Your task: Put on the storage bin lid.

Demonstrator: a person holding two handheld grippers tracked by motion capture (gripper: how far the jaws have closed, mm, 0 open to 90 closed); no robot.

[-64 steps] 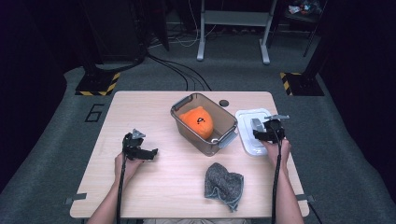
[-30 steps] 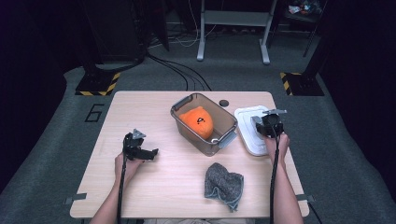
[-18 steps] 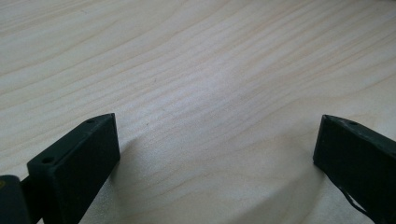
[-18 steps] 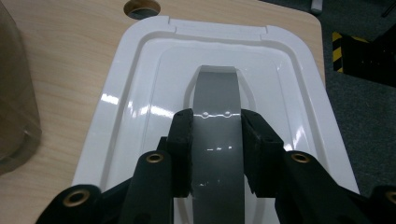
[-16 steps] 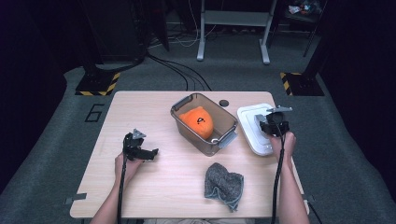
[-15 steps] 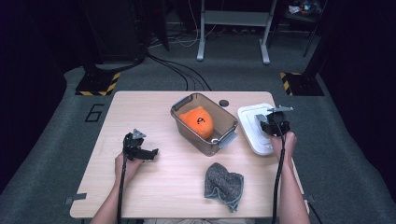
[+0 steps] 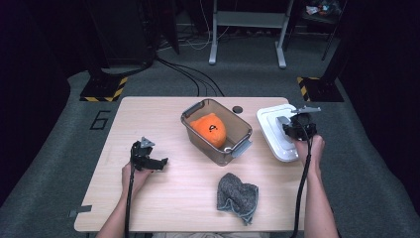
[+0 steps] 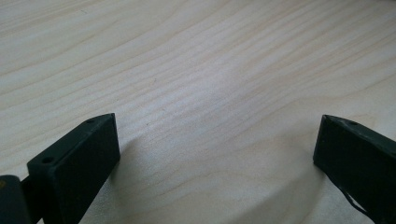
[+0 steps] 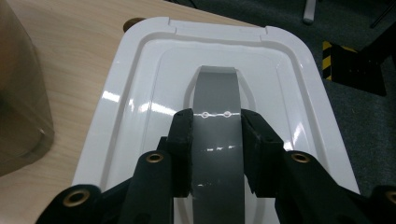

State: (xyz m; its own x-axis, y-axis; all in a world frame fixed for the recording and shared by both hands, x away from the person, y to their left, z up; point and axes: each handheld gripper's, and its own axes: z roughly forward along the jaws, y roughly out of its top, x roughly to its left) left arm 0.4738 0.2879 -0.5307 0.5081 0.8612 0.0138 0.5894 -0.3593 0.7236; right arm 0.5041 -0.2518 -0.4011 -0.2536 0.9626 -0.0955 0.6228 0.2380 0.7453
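Lid (image 7: 275, 134): glossy white, grey handle strip (image 9: 216, 140) down the middle. Both grippers black, left (image 7: 161, 162) and right (image 9: 215, 149); brass-coloured rivets on the right one. Box (image 7: 239, 130): smoky translucent brown-grey, grey latches. Toy (image 7: 209, 130) inside: bright orange with a small black mark. Cloth (image 7: 237, 196): speckled dark grey. Table (image 7: 163, 116): pale wood grain. Floor (image 7: 59, 134): grey carpet, dark "6" marked on it, yellow-black hazard stripes (image 7: 101, 90) on the stand feet.
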